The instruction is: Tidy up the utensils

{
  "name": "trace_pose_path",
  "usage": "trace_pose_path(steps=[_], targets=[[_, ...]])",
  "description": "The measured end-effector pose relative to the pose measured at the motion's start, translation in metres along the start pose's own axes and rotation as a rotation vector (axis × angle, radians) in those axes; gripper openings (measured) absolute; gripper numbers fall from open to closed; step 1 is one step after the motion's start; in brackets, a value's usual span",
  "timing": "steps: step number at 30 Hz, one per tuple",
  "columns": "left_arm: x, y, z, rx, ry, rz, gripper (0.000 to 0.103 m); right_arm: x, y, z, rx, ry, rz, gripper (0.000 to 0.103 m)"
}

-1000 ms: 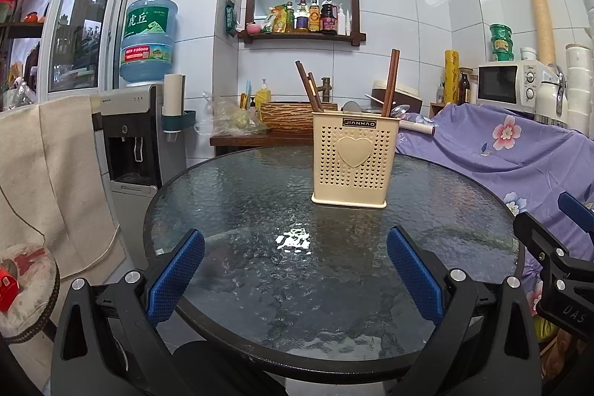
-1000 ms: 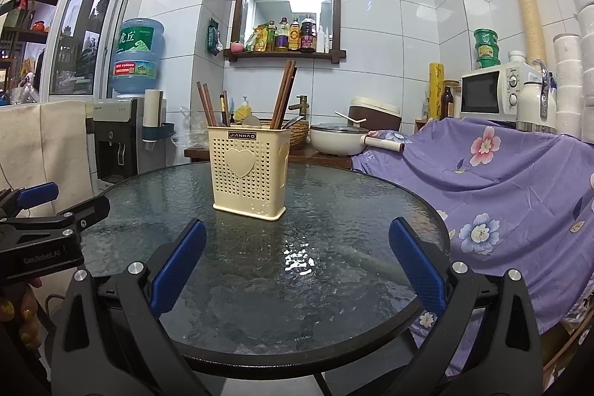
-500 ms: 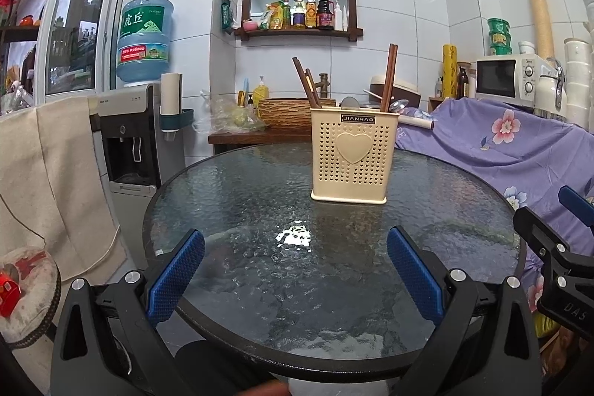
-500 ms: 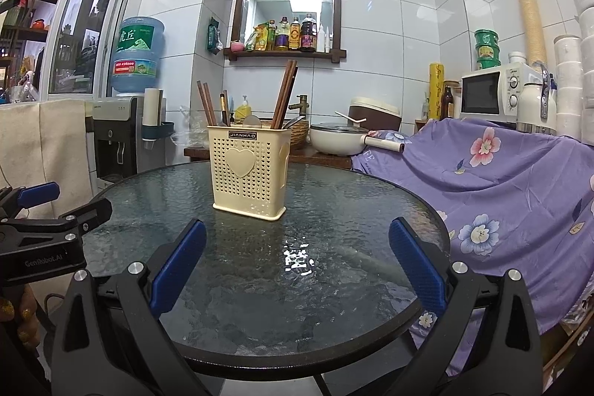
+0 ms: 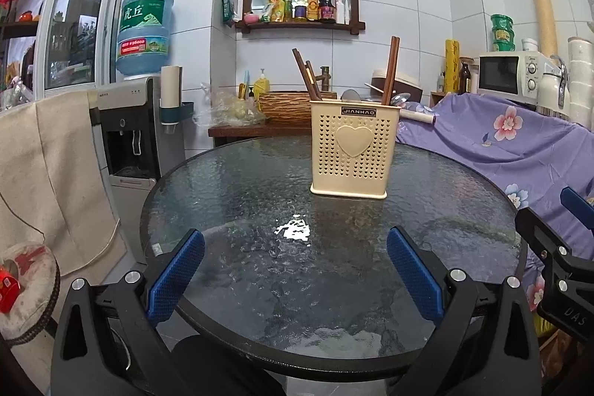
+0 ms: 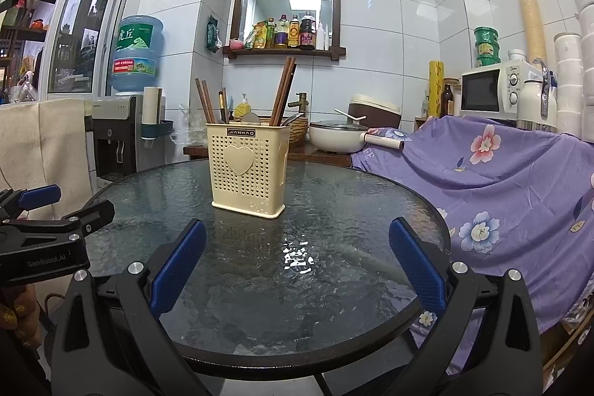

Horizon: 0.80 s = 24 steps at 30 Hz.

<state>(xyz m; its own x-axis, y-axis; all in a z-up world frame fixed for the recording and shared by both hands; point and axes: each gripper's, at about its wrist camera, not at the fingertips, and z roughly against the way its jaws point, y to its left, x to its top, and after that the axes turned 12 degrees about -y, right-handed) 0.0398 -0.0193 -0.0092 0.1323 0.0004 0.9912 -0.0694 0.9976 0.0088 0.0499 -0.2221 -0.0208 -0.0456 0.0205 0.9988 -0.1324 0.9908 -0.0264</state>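
A cream perforated utensil holder (image 5: 354, 149) (image 6: 248, 166) with a heart on its front stands upright on the round glass table (image 5: 260, 247) (image 6: 334, 210). Brown chopsticks (image 5: 389, 71) (image 6: 283, 91) and spoon heads stick out of its top. My left gripper (image 5: 295, 277) hovers open over the table's near edge, well short of the holder, with nothing between its blue pads. My right gripper (image 6: 297, 275) is likewise open and empty at the near edge. Each gripper shows at the side of the other's view.
A purple floral cloth (image 6: 501, 180) covers furniture right of the table. A water dispenser (image 5: 130, 121) and a beige cloth (image 5: 48, 173) stand left. Behind are a wooden counter with a pan (image 6: 336, 136), a microwave (image 6: 490, 91) and a wall shelf of bottles (image 6: 286, 32).
Both views have shifted only slightly; the left gripper's view has tilted a little upward. Both grippers stay open and the holder has not moved.
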Motion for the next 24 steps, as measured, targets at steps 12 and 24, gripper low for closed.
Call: trace_pose_path(steps=[12, 24], targets=[[-0.0008, -0.0003, -0.0029, 0.000, 0.003, 0.001, 0.097, -0.0006, -0.0011, -0.0008, -0.006, 0.002, -0.002, 0.097], [0.0004, 0.0015, -0.0023, 0.009, 0.001, -0.001, 0.097, -0.0019, 0.0003, -0.0009, -0.003, 0.001, -0.004, 0.097]])
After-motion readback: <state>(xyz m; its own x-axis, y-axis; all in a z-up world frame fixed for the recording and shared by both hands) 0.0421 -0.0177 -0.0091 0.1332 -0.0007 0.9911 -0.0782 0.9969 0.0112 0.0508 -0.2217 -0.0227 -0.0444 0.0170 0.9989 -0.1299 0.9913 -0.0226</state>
